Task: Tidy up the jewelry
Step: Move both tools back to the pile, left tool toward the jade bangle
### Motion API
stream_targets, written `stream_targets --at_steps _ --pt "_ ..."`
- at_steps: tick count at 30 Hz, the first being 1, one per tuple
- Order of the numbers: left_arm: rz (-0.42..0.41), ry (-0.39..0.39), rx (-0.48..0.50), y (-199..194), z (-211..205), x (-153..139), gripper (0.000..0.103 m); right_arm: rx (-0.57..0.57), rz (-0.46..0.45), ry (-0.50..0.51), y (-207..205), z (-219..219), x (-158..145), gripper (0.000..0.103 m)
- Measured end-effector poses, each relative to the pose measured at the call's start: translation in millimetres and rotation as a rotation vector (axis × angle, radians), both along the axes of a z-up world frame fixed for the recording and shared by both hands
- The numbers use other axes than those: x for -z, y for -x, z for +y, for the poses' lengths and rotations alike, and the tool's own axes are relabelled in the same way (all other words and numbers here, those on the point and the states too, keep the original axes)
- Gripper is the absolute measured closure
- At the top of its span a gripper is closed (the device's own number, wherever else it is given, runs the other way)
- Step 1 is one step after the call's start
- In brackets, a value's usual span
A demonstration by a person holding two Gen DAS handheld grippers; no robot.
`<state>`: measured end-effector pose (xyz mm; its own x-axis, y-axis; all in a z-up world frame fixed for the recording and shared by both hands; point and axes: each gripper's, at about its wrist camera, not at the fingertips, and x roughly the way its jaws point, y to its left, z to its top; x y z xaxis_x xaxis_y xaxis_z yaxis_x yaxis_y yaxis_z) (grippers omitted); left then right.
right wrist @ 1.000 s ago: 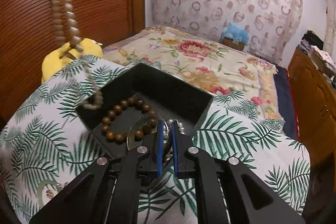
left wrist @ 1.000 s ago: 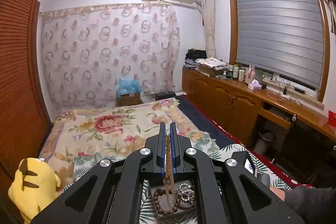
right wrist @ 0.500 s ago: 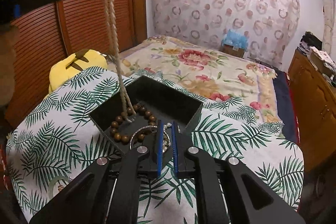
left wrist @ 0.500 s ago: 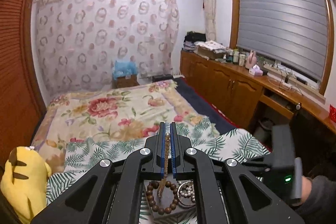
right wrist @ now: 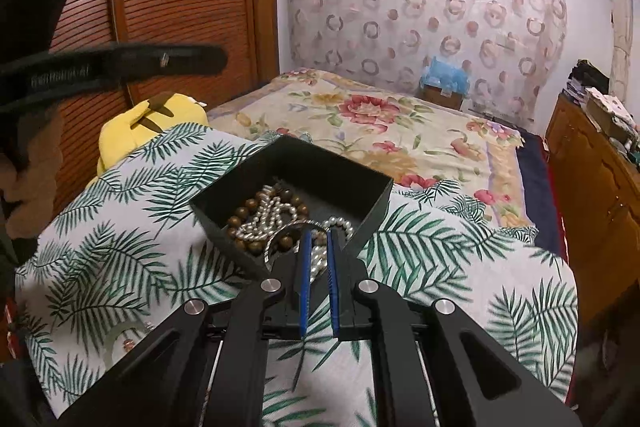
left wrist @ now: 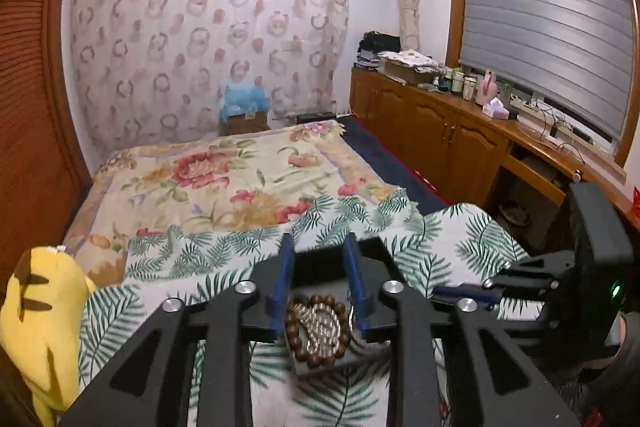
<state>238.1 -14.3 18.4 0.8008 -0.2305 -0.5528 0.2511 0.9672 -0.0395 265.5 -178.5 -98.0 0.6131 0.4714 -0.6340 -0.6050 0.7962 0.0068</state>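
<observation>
brown round wooden beads (right wrist: 256, 223) and shiny white pearls (right wrist: 268, 217) lie piled in the black square box (right wrist: 340, 183). left gripper (left wrist: 319, 277) spread wide, holding nothing. right gripper (right wrist: 318, 259) slightly apart, empty.

Hidden and blurred parts

The near edge of the black box (right wrist: 291, 163) is covered by the right claw (right wrist: 319, 259); part of the pearl strand (right wrist: 264, 217) is hidden between its fingers. The left claw (right wrist: 120, 65) is blurred, its tips unreadable. The yellow plush toy (left wrist: 38, 323) is cut off by the frame edge.
</observation>
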Motion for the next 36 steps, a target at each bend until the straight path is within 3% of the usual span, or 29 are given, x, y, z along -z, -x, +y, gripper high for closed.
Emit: stream_targets --at_steps 2,10,12,15,16,20,23,26,36 --pt "0.008 -0.001 -0.005 11.1 3.0 5.6 0.074 0.003 0.002 -0.005 9.6 -1.1 0.2 0.094" --pt "0.030 -0.008 -0.031 62.9 18.9 26.8 0.034 0.006 0.015 -0.017 62.6 -4.4 11.9 0.093" --pt "0.031 -0.012 -0.038 72.3 20.9 29.3 0.022 0.008 0.026 -0.024 74.9 -5.9 16.0 0.089" --pt "0.039 -0.020 -0.037 88.6 22.6 35.8 0.014 0.024 0.038 -0.039 91.3 -10.8 21.2 0.082" --pt "0.045 -0.025 -0.033 94.0 22.0 38.8 0.013 0.034 0.039 -0.043 95.2 -12.0 22.6 0.079" --pt "0.071 -0.042 -0.036 110.3 18.3 50.8 0.011 0.076 0.049 -0.061 114.2 -20.4 30.1 0.051" --pt "0.098 -0.050 -0.037 120.7 17.1 62.6 0.011 0.084 0.058 -0.067 125.4 -25.8 35.2 0.042" --pt "0.152 -0.050 -0.024 129.0 14.4 78.5 0.011 0.091 0.059 -0.064 135.7 -29.6 39.5 0.035" --pt "0.253 -0.081 0.055 143.3 -7.9 108.7 0.011 0.105 0.091 -0.024 157.8 -35.3 65.4 0.035"
